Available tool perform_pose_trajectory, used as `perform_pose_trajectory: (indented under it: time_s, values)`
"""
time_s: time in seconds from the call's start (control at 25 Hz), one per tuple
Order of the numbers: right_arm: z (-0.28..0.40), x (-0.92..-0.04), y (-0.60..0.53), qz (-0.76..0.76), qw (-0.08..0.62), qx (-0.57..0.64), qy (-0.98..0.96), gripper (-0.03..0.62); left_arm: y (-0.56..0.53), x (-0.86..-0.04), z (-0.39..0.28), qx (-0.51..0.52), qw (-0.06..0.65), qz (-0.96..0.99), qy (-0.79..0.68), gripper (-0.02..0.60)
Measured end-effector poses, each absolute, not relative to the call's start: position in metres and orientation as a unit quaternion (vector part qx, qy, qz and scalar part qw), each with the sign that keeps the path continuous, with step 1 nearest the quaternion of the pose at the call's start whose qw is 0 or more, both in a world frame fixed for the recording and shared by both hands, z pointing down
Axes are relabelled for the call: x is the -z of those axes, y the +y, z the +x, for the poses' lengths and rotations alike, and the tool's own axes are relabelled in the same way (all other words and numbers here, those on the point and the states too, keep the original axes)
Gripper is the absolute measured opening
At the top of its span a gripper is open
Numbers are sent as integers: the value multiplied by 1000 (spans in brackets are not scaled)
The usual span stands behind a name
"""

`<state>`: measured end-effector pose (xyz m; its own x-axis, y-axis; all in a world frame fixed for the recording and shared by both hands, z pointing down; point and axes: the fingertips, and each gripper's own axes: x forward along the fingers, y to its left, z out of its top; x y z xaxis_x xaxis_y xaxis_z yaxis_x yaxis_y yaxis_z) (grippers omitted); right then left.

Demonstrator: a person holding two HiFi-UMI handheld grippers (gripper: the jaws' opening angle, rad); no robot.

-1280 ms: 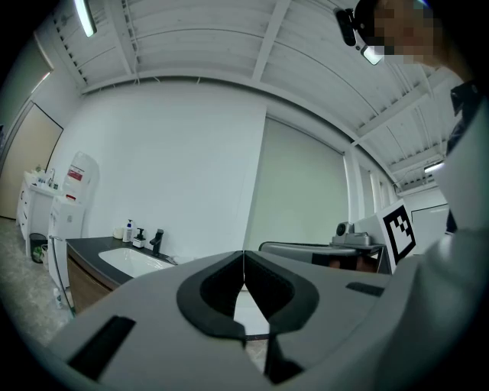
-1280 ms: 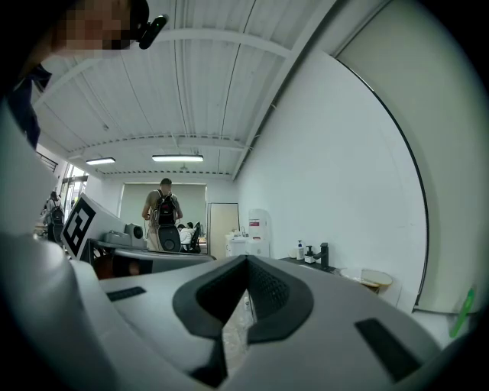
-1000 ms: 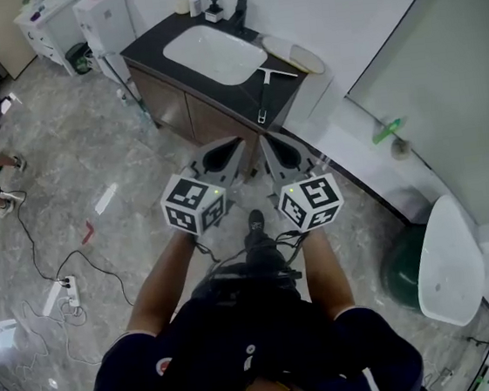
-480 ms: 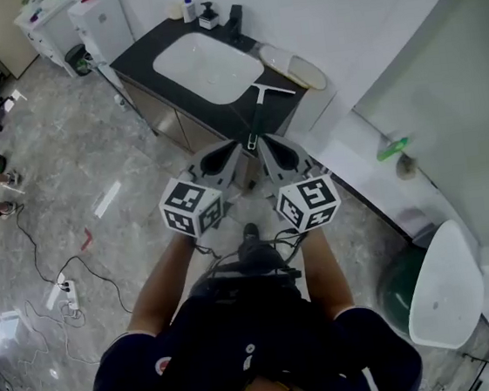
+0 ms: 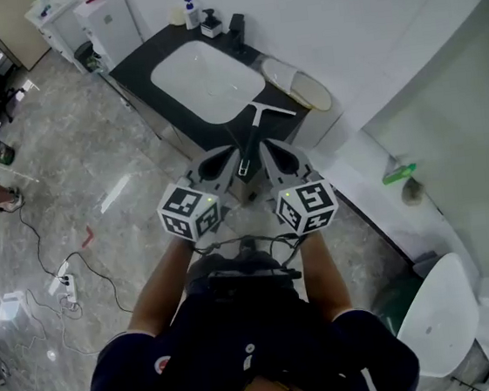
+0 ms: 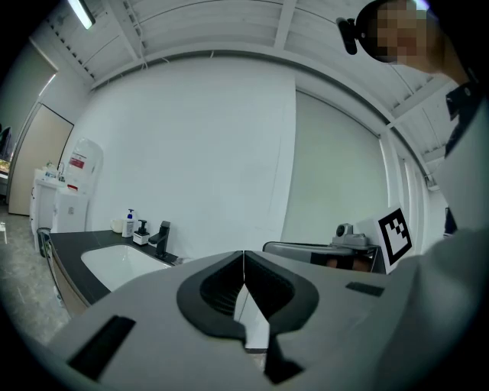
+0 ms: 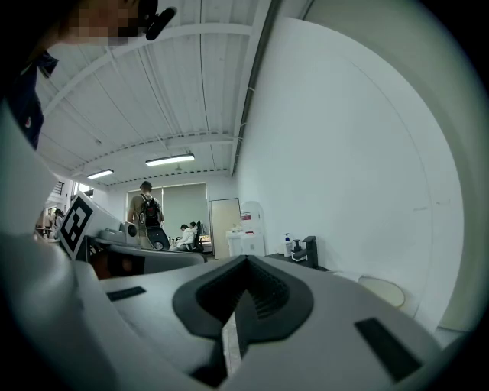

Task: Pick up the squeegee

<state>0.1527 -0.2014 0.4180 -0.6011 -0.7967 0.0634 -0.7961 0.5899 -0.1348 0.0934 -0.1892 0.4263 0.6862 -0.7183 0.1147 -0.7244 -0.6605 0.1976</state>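
The squeegee (image 5: 255,129) lies on the dark countertop (image 5: 145,54) just right of the sink, black handle toward me, pale blade at the far end. In the head view both grippers are held level side by side in front of the counter's near corner. My left gripper (image 5: 224,155) is just left of the handle's end and my right gripper (image 5: 272,149) just right of it. Neither touches it. In the left gripper view the left gripper (image 6: 244,266) has its jaws together with nothing between them. The right gripper (image 7: 245,269) looks the same in its own view. Both bodies hide the squeegee there.
A white sink (image 5: 207,80) with a black faucet (image 5: 236,23) and a soap bottle (image 5: 192,12) fills the counter. An oval dish (image 5: 299,84) lies beyond the blade. A white cabinet (image 5: 109,20) stands at the left, cables (image 5: 61,281) cross the floor, and a white basin (image 5: 433,313) is at the lower right.
Both grippers have moved toward the counter together. The squeegee handle, earlier well beyond the tips, now ends between them in the head view. Both stay shut.
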Motion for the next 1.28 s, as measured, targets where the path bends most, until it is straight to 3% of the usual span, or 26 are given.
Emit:
perform_pose_trajectory:
  time_s: [1.28]
  values:
    - [139,-438,-302,-558,-29,91,824,5,-301,-453,66,-24,141,939,-311,12]
